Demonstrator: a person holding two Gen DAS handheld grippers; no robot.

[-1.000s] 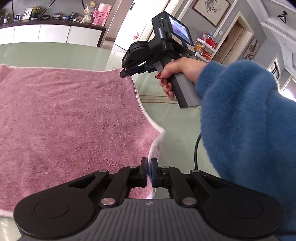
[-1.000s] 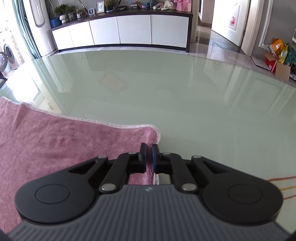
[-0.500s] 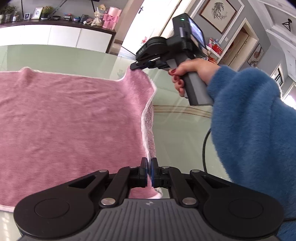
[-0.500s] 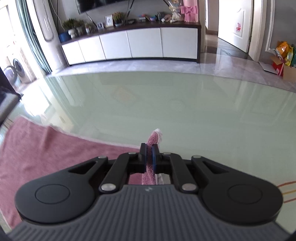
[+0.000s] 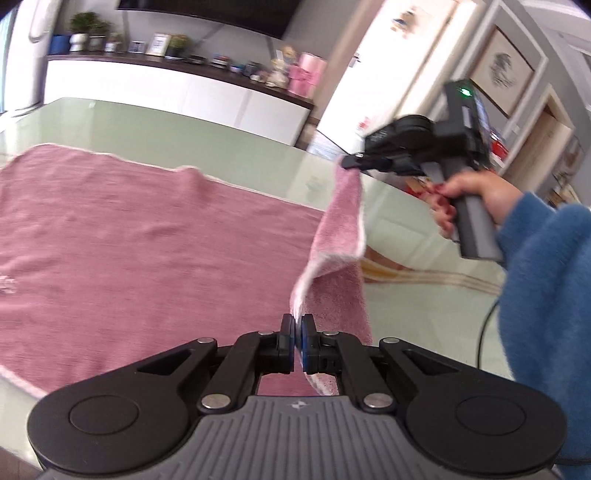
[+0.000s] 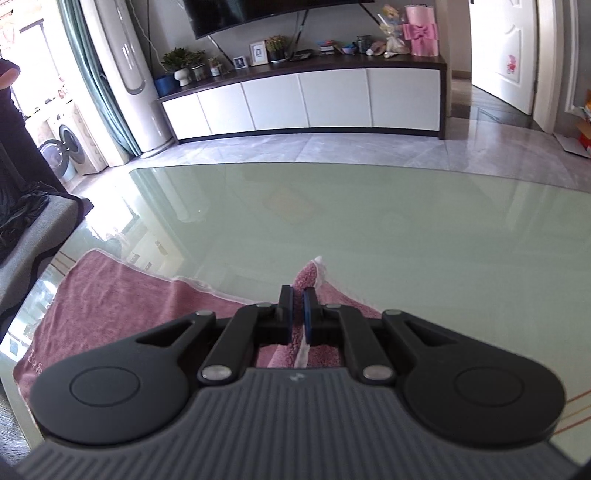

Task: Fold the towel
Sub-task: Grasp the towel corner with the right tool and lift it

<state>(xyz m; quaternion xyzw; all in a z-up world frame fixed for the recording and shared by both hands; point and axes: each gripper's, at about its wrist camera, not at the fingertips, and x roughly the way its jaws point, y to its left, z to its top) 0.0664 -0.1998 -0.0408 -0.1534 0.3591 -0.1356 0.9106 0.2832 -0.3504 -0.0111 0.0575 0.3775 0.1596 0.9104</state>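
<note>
The pink towel [image 5: 129, 240] lies mostly flat on the glass table [image 5: 221, 140], its right edge lifted. The left gripper [image 5: 297, 345] and right gripper [image 6: 296, 314] are each clamped tight on a corner. Uneven pulling could skew the fold; a thin pinch might slip free.

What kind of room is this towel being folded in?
Most likely a home living room. A dark TV hangs above a long white cabinet with plants and photo frames, and the pink towel lies on a glass-topped table.
</note>
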